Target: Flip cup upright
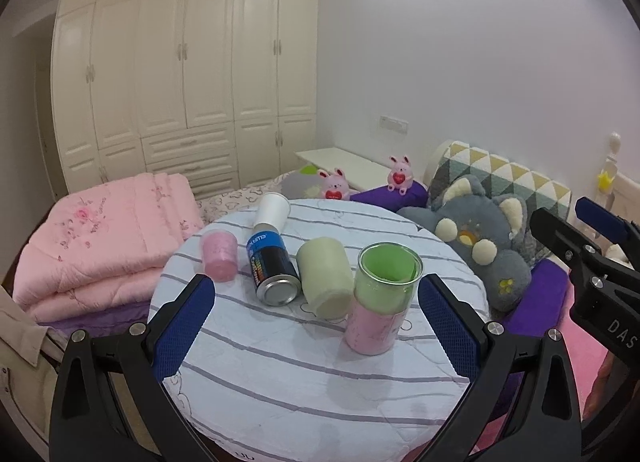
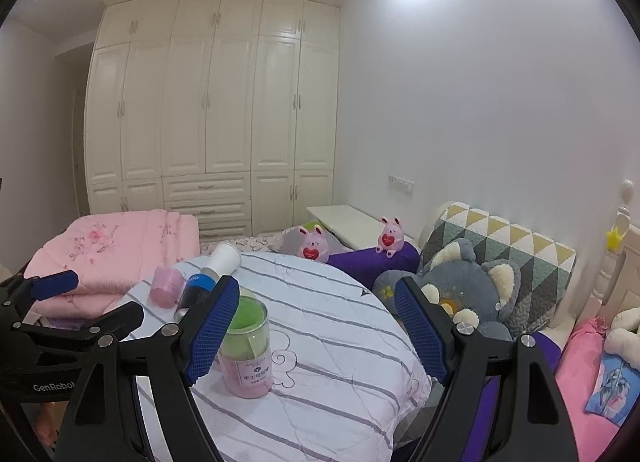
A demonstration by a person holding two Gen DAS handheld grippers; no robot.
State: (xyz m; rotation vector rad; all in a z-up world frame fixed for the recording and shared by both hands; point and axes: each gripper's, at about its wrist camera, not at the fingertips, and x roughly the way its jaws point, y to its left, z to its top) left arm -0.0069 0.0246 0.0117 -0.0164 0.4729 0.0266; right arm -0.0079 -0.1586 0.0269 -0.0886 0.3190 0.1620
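**Layout: round tabletop w/ cups, bed behind**

On tabletop (image 1: 280, 382), L to R: small cup (image 1: 219, 256), spray can (image 1: 272, 270) lying on its side, cup on its side (image 1: 323, 276), then upright jar (image 1: 382, 298) nearest front-R. Paper cup (image 1: 273, 210) lies at far edge, just behind can. Folded quilt (image 1: 104, 238) L of tabletop. Plush cat (image 1: 480, 238) R of it, cushion (image 1: 508, 177) behind cat. Two bunny toys (image 1: 334, 185) behind tabletop. Wardrobe (image 1: 180, 73) at back.
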